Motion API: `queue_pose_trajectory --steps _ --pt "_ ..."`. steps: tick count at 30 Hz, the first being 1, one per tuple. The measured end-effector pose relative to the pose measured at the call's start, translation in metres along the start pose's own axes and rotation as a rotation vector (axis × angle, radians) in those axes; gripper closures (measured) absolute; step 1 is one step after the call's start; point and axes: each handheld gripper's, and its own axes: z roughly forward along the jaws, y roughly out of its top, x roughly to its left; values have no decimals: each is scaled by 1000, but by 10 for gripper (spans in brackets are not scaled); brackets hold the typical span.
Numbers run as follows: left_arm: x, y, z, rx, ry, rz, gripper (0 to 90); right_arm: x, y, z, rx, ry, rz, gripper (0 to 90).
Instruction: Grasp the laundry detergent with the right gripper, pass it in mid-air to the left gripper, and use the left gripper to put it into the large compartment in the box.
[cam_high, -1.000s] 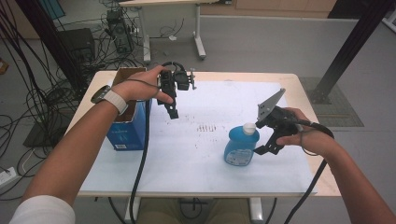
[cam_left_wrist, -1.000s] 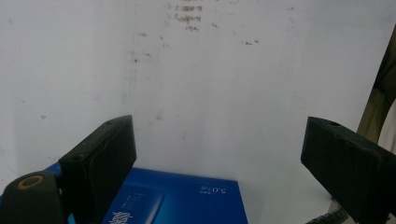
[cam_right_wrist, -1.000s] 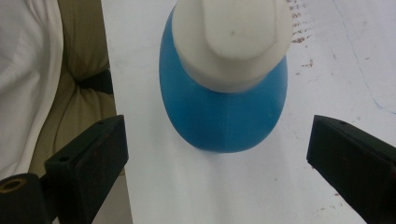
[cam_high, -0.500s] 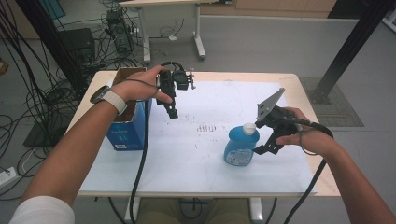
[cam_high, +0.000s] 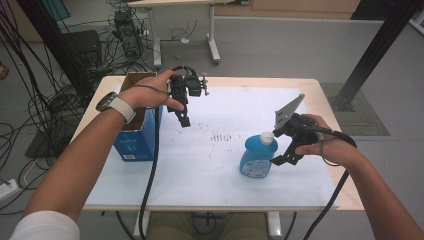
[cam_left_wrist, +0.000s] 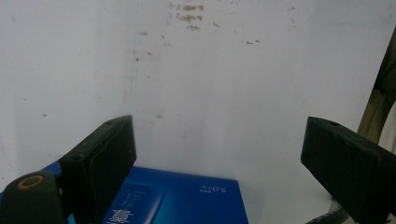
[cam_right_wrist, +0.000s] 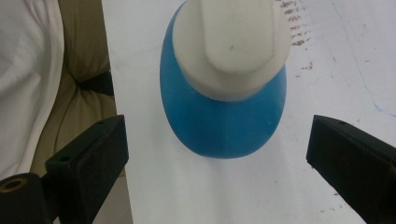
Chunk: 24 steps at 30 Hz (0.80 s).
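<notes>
on the table (cam_high: 320, 195), a capped blue bottle (cam_high: 256, 159) beside an open blue box (cam_high: 134, 135)

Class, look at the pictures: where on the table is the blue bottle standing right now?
In the high view the blue bottle stands on the table's right half, just beside the right gripper, far from the blue box.
</notes>
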Motion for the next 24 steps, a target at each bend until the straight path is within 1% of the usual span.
queue_pose_trajectory --steps 24 --pt "0 0 0 -2 3 1 107 0 0 1 -5 -1 3 54"
